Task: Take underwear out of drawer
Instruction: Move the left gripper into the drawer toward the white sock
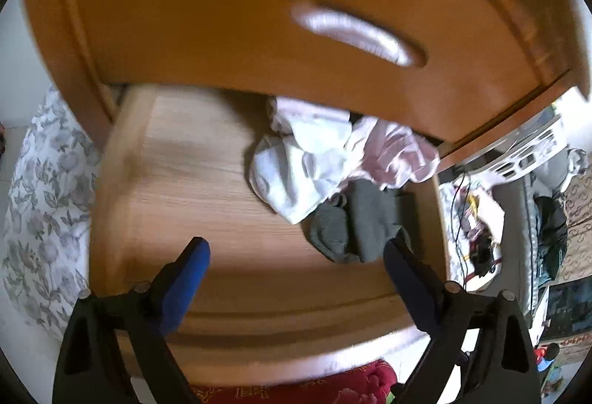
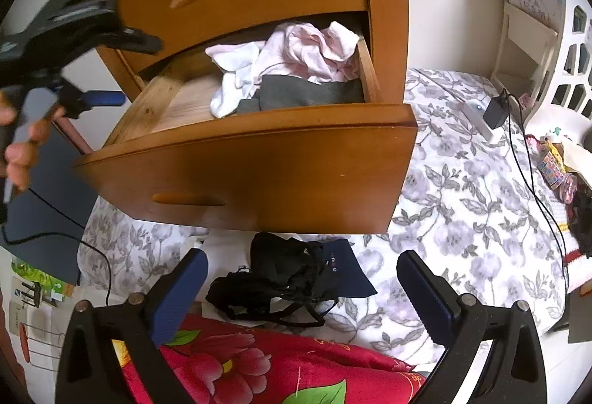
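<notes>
Crumpled soft underwear [image 1: 307,163] in wooden drawer [image 1: 207,182]

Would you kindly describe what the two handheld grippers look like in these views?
Both grippers are black frames with triangular cut-outs and silver pivot bolts, ending in two long fingers faced with blue ribbed pads. The left gripper and right gripper look alike. Seen from the right wrist, the left one has a grey pistol-style handle, held by a bare hand, with a thin black cable trailing below.
</notes>
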Demonstrator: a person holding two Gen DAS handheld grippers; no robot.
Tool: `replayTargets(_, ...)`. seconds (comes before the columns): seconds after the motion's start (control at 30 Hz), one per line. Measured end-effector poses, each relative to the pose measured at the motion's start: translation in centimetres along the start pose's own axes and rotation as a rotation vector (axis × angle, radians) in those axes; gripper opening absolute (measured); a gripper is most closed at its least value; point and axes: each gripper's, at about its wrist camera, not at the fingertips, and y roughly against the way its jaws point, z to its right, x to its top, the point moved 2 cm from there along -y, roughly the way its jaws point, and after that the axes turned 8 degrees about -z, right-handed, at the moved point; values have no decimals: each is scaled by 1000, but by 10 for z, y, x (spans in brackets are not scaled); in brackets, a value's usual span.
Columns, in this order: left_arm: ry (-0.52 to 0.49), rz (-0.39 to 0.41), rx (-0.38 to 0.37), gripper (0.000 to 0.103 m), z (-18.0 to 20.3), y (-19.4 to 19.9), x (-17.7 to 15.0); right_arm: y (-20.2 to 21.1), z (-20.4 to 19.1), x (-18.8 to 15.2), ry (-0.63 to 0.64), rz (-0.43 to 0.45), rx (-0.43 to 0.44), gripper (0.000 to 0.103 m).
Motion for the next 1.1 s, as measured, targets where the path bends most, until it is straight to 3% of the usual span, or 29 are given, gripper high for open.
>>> replayTargets(0.4,203,-110,16,69,-14,-63,33,-13,9,0,-6,-22,20,103)
replayTargets(0.73,269,-149,37,63,-17,-94,51,-20,9,2,10,-34,48,103)
replayTargets(1.1,291,-172,26,41,-24,-108,68,-25,9,3,12,-37,64,103)
